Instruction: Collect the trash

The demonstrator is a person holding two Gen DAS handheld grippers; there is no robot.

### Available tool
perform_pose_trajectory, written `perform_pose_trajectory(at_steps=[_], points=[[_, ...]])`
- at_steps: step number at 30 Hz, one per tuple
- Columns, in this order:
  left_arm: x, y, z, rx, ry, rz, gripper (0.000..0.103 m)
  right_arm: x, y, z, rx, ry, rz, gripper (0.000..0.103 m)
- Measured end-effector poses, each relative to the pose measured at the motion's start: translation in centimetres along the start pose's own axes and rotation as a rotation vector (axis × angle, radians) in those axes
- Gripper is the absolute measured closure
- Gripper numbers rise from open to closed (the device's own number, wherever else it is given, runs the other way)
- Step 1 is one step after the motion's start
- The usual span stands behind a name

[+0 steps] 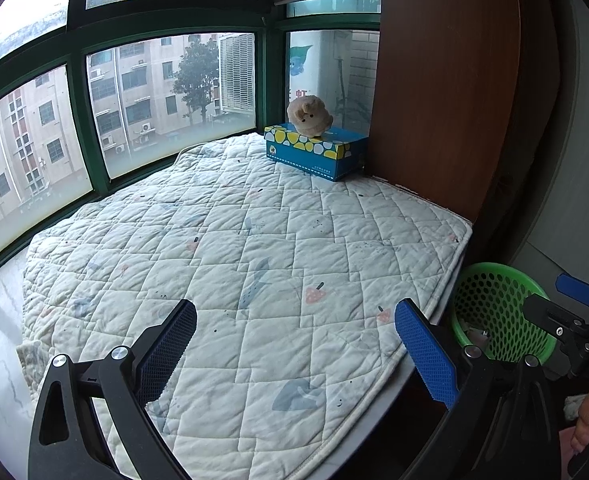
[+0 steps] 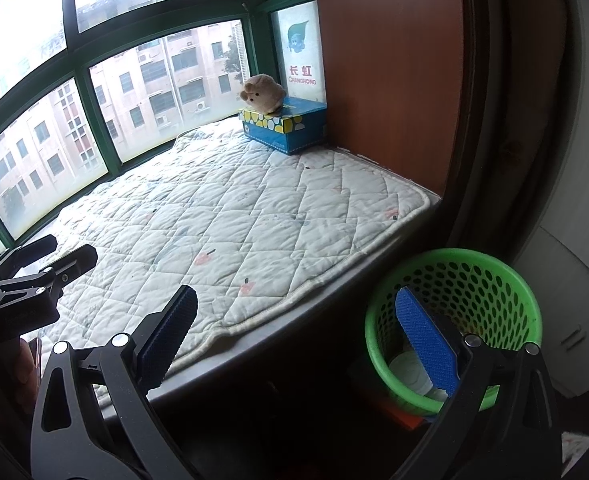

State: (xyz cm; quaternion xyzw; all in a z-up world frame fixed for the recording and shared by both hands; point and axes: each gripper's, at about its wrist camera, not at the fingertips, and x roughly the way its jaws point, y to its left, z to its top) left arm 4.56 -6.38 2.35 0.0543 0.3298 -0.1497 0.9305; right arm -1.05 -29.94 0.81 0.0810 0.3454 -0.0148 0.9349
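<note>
Nearest, the left gripper (image 1: 294, 356) is held over the near edge of the quilted mat (image 1: 230, 248), jaws spread wide, nothing between the pads. The right gripper (image 2: 296, 344) is likewise wide open and empty, one blue pad seen against the rim of the green mesh basket (image 2: 494, 280).

The basket stands on the floor just beside the ledge, below mat level. White crumpled items (image 2: 408, 372) (paper or a cup, hard to tell) are seen at its bottom, so some trash is judged already collected.

No loose trash is made out on the mat. Further back, a blue tissue box (image 1: 314, 152) sits in the corner against the wooden panel (image 1: 446, 80), a plush toy (image 1: 308, 116) resting on top; neither is judged trash.

Step in hand: likely a scan for leftovers, or task end. The next move calls for checking the mat's far-left edge and the floor.
</note>
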Motion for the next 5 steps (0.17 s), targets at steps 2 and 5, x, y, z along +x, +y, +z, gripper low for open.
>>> perform_pose_trajectory(at_steps=[2,5], points=[[0.04,0.06,-0.01,0.0,0.001,0.003,0.007,-0.01,0.09,0.02,-0.003,-0.001,0.0,0.005],[0.08,0.13,-0.05,-0.004,0.002,0.005,0.007,-0.04,0.07,0.02,-0.003,-0.003,0.003,0.005]])
